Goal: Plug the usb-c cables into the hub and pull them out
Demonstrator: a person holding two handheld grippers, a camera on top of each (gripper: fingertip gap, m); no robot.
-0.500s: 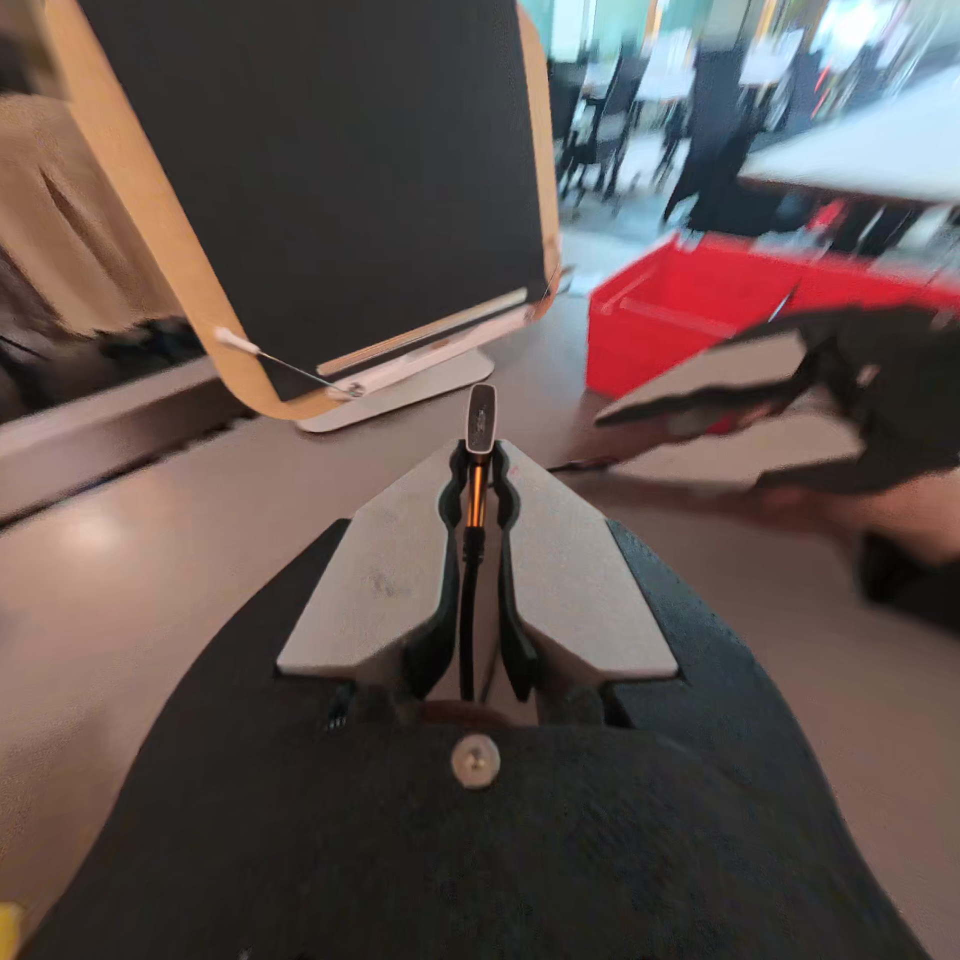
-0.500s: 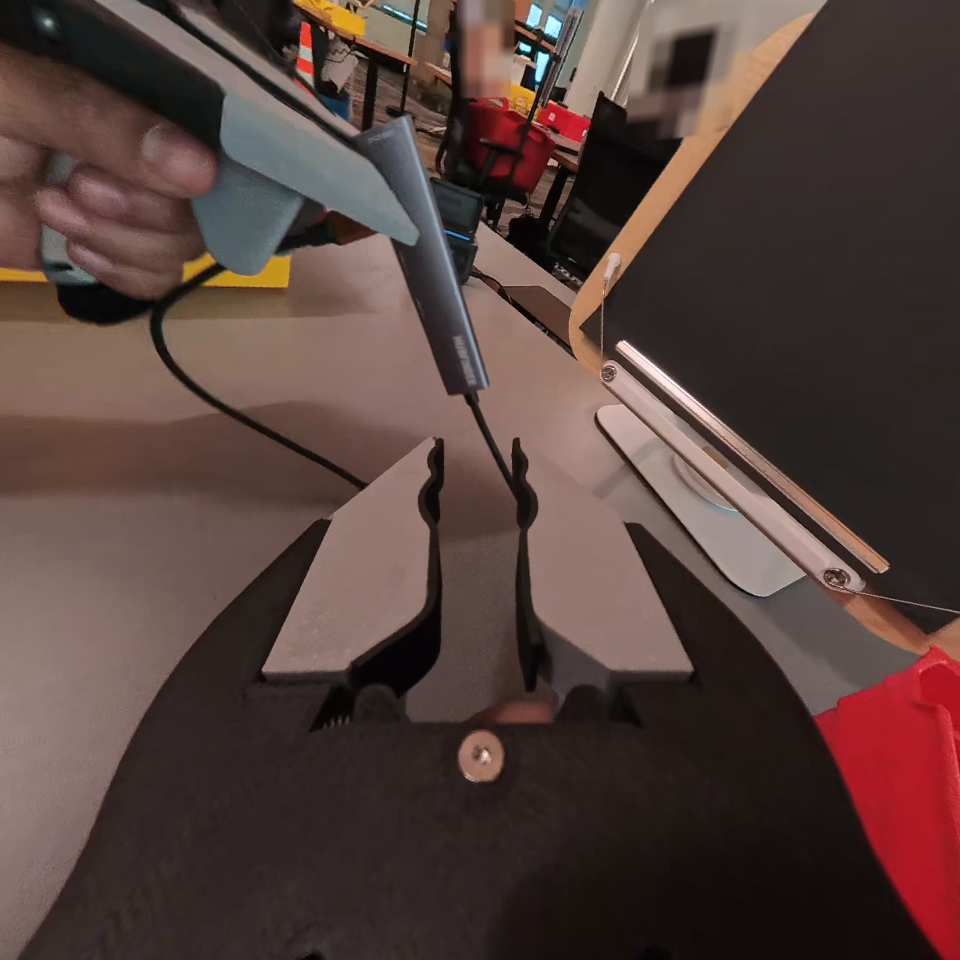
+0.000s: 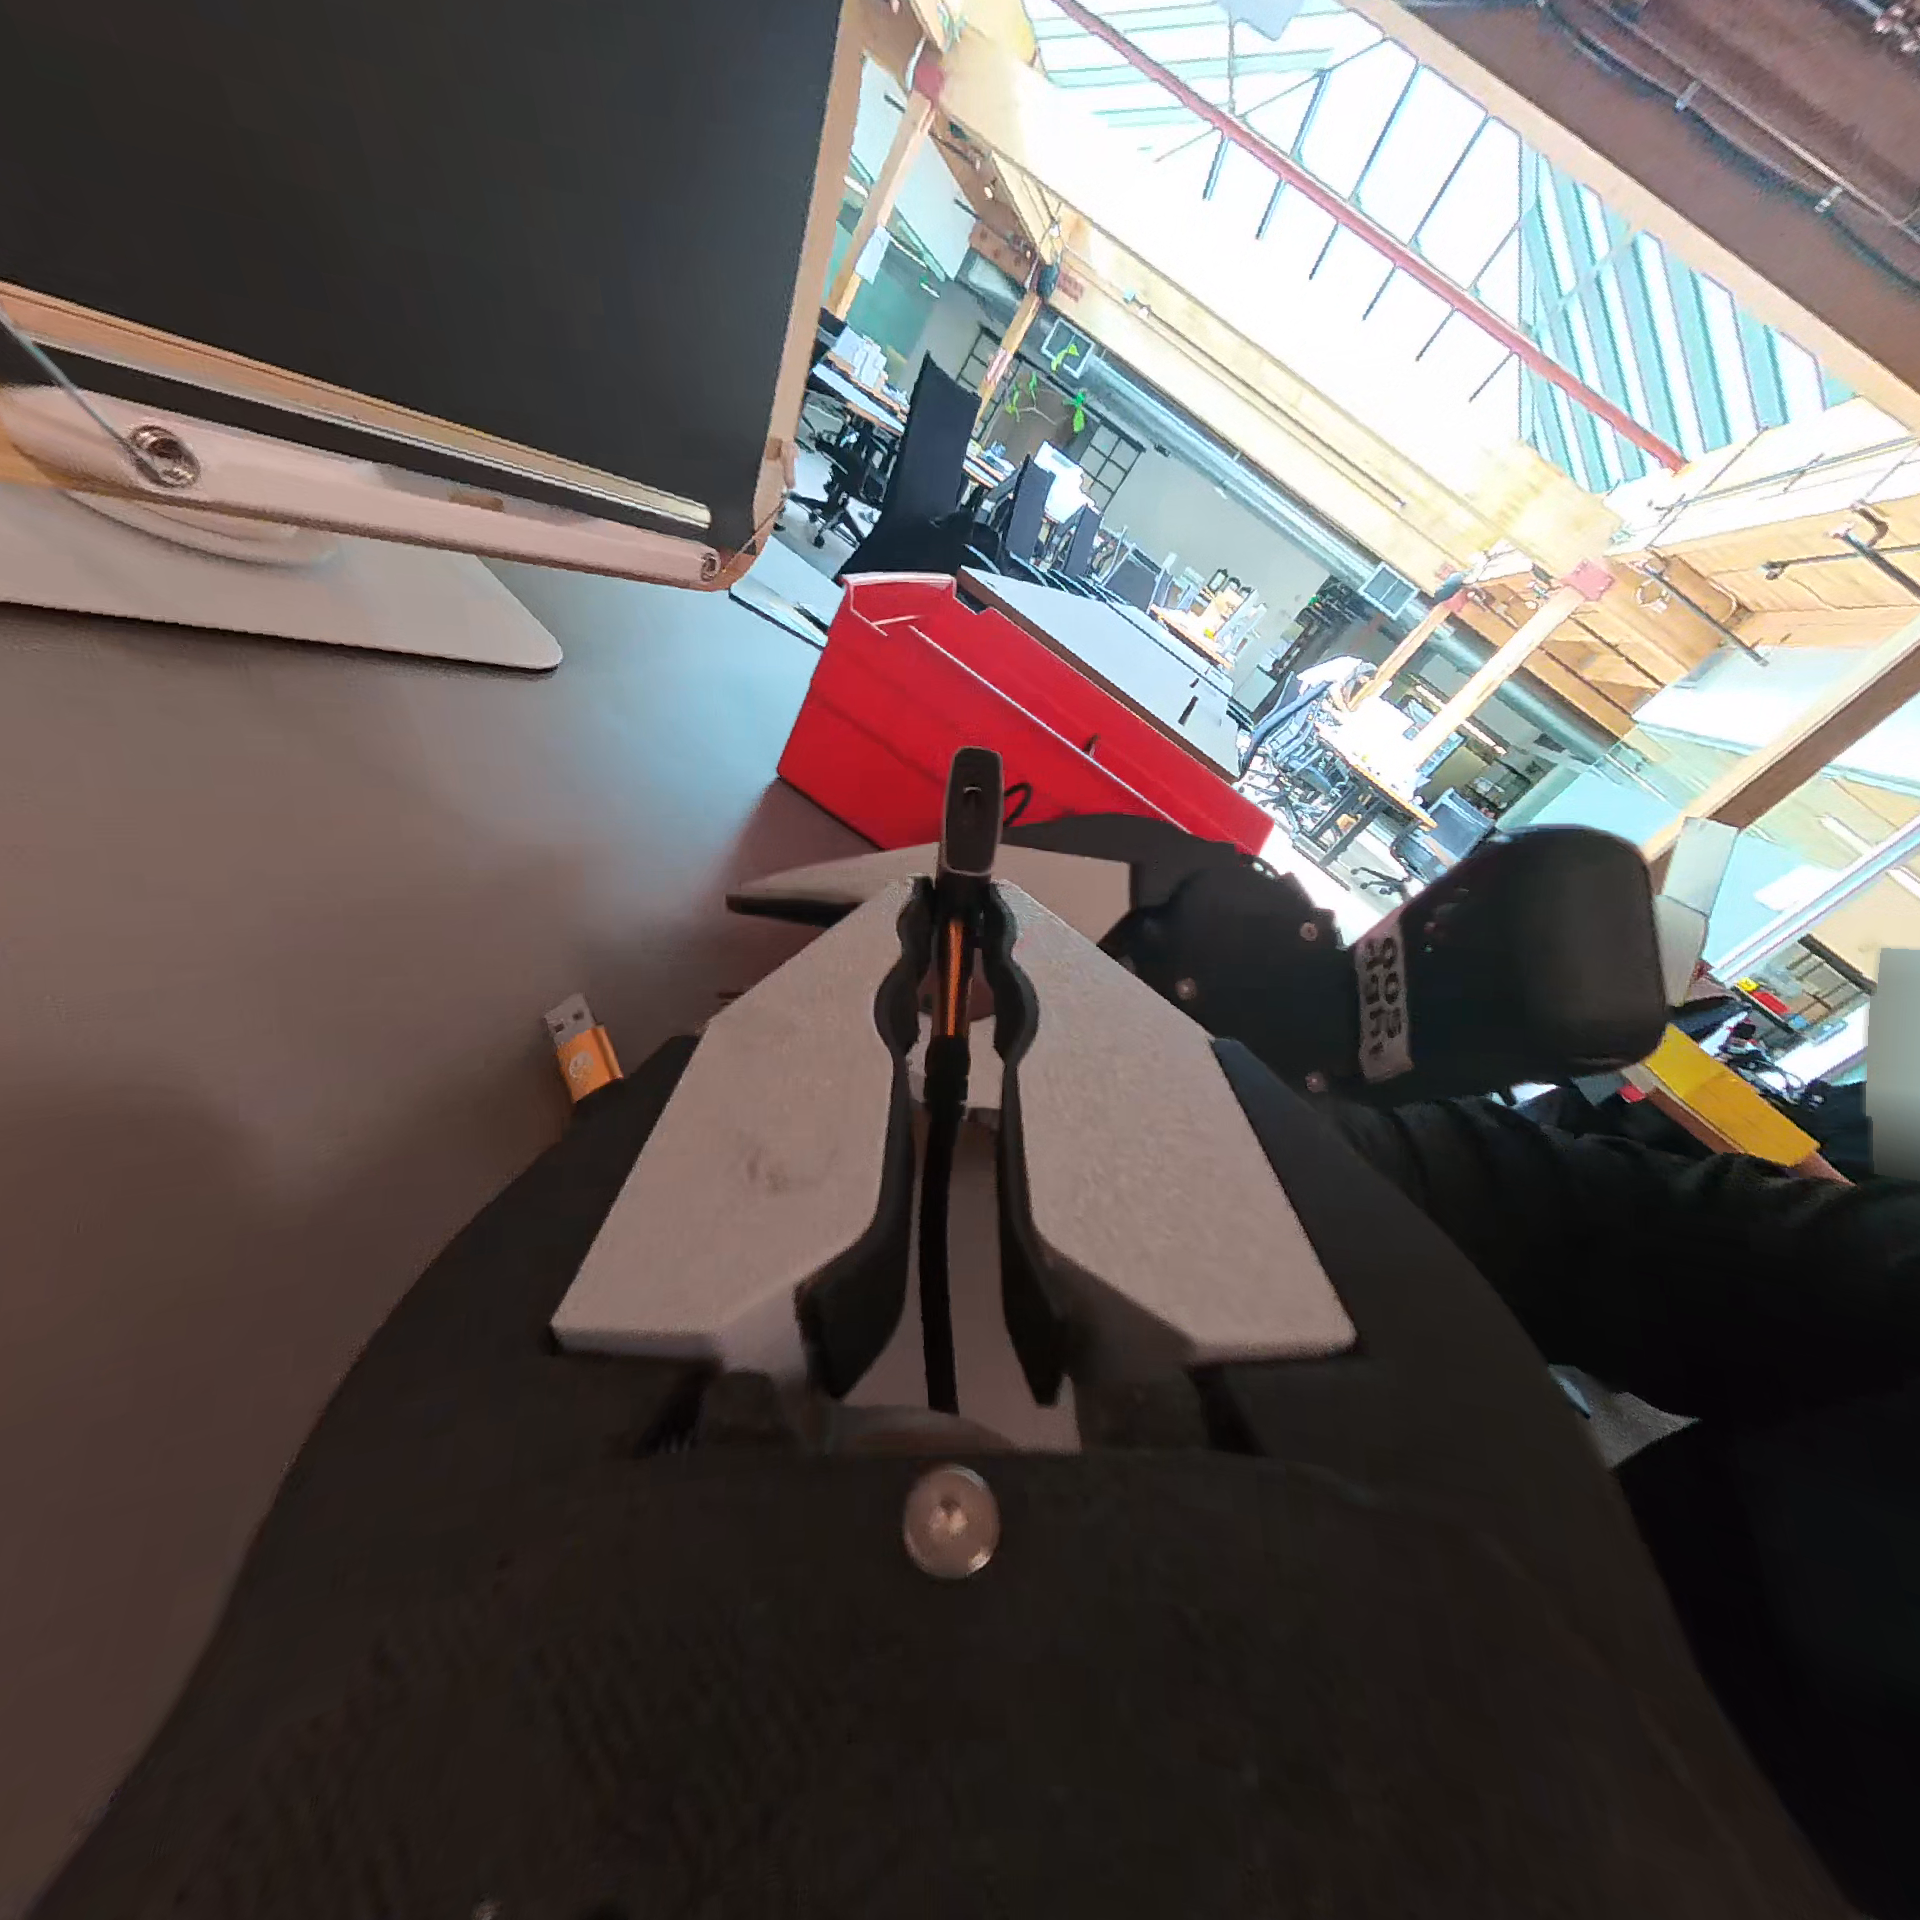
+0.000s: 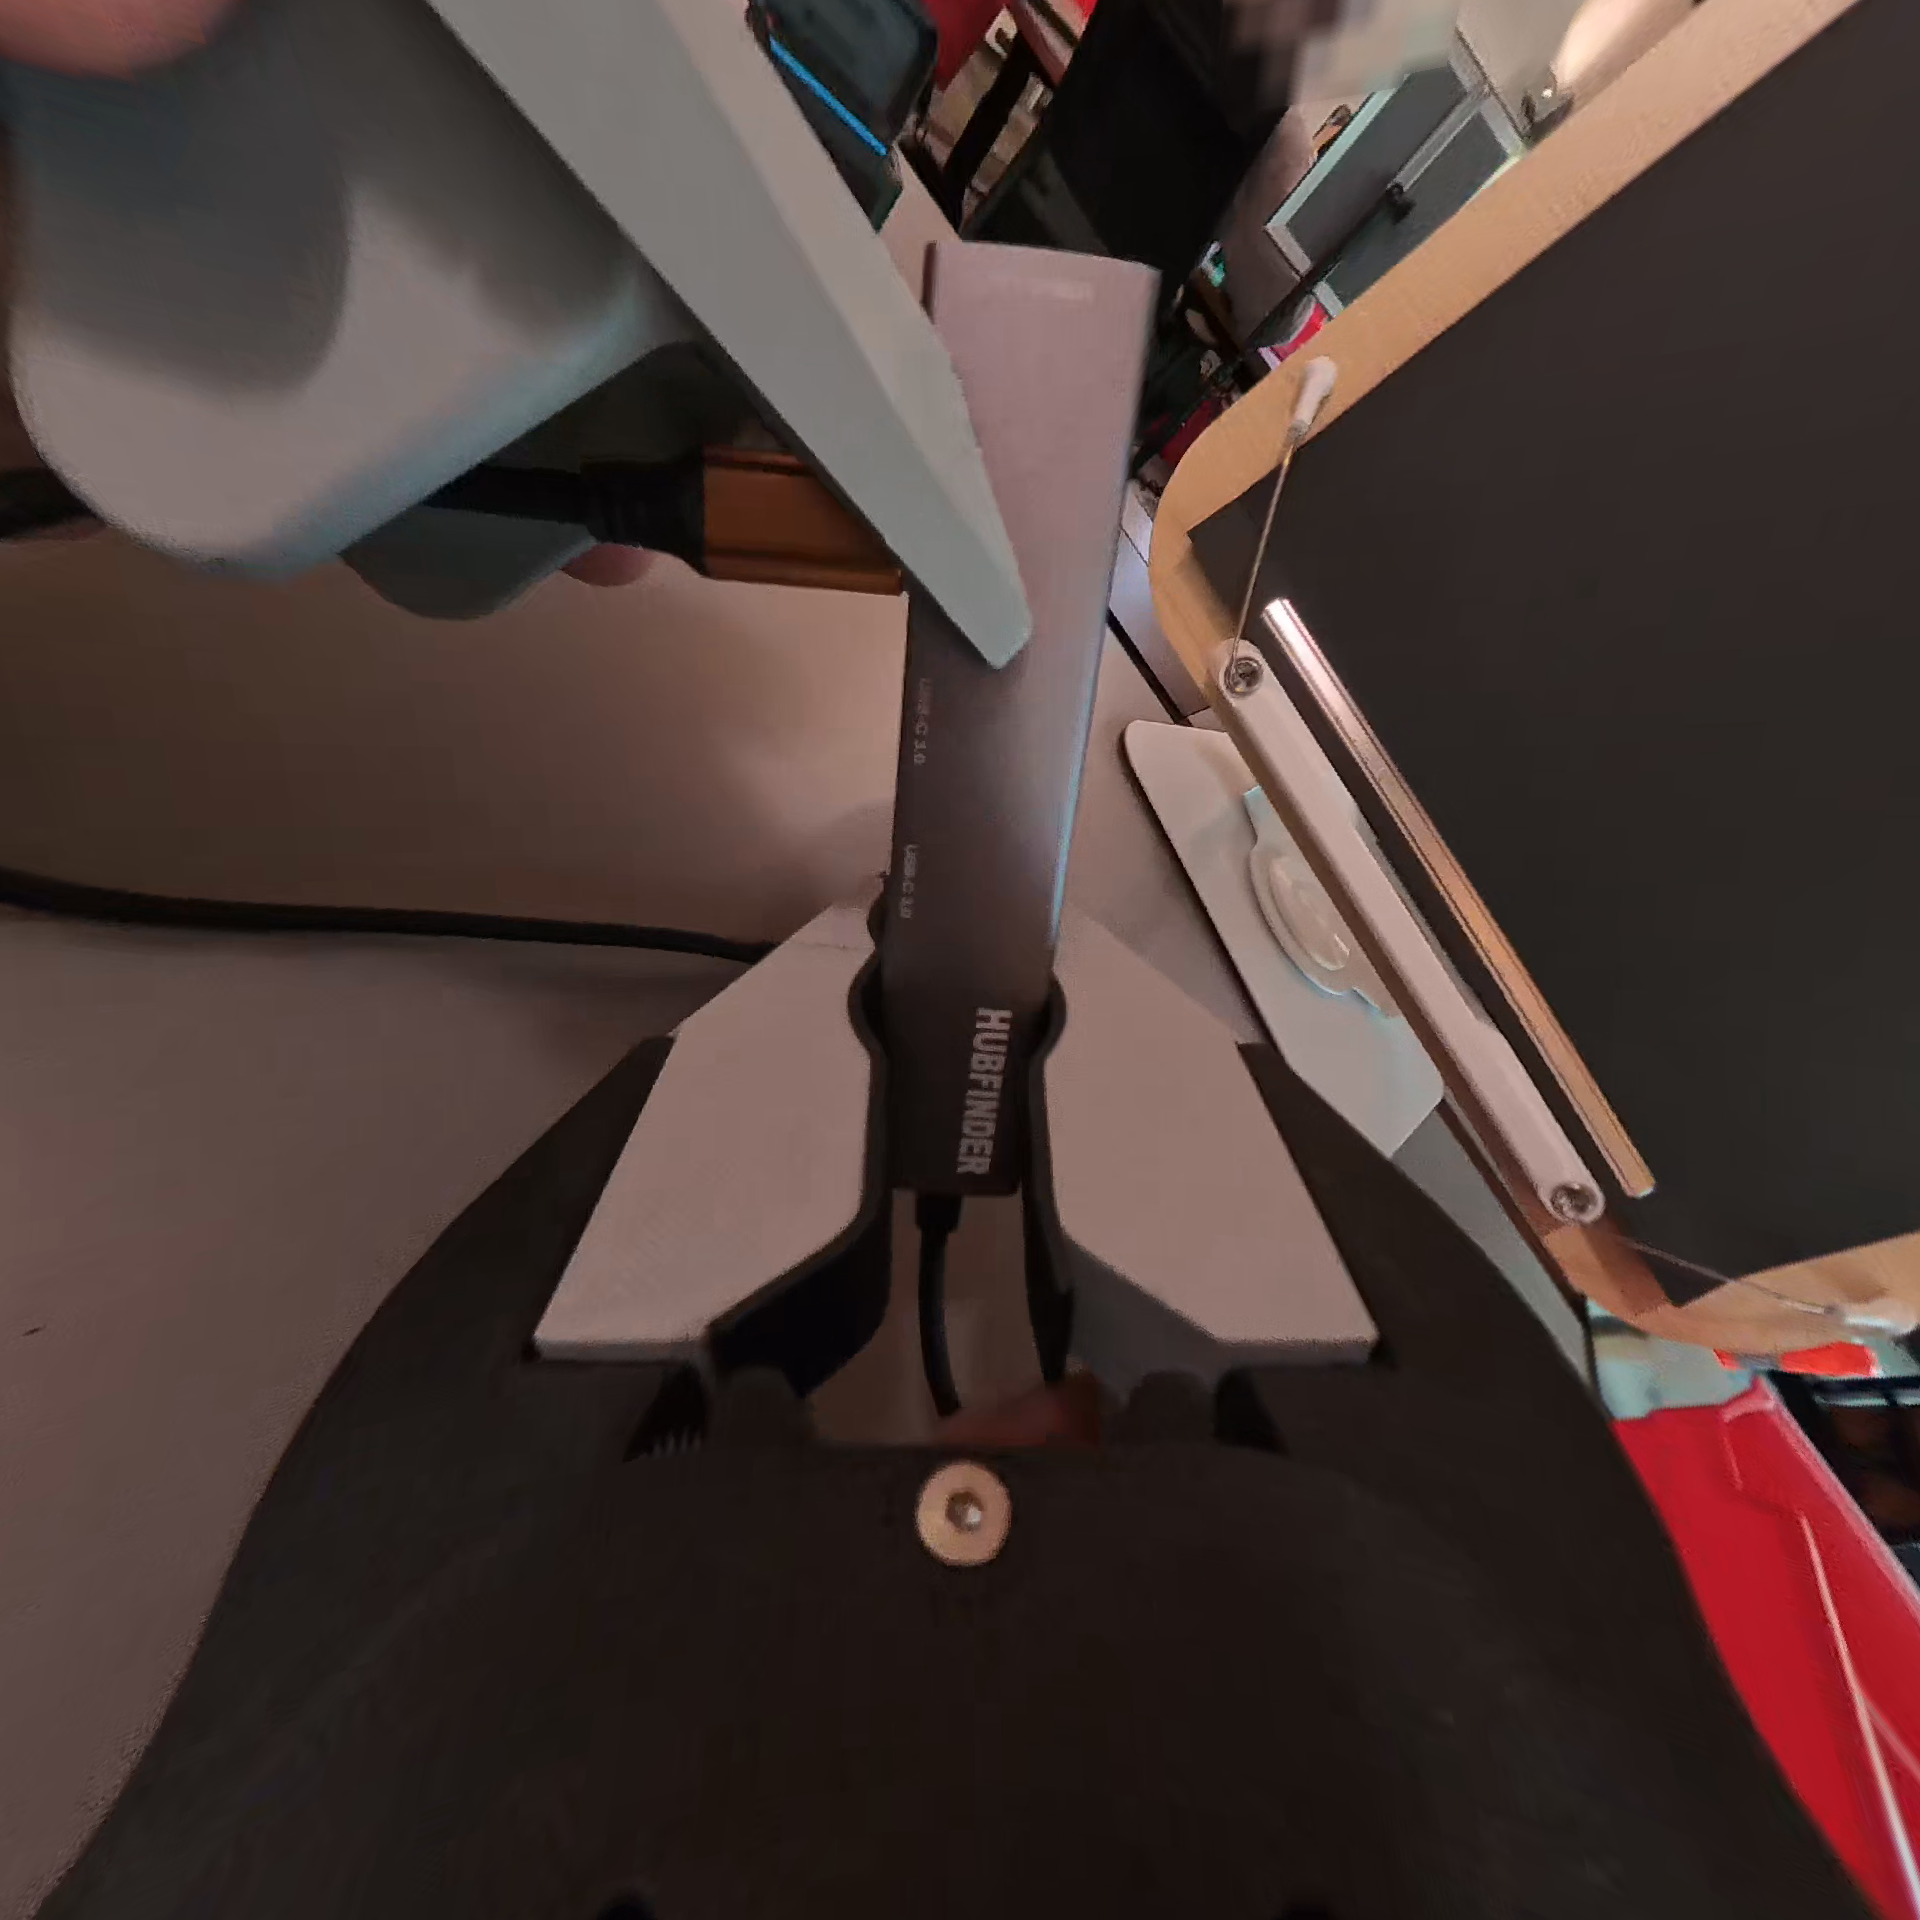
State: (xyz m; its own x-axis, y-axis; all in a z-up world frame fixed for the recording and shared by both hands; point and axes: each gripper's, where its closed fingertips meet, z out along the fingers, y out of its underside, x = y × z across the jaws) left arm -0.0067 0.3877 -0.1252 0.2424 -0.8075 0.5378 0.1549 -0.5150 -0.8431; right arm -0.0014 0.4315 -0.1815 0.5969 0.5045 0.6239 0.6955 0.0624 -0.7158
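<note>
A: Left gripper is pinching the orange cable plug, fingers closed on it, with the hub standing edge-on just past the tips. The plug is seated in the hub's side port, as far as I can judge.

B: Right gripper is closing on the hub's tail end, body wedged between the fingers, its own black lead trailing back through the gap. I'd judge the unplug is in hand: right braces, left pulls straight back along the plug axis (no twisting).

A: Another orange connector is lying on the table, left of my fingers.

B: The monitor and its stand are sitting close to the right of mine, and the red bin beyond yours. Crowded for the pull.
</note>
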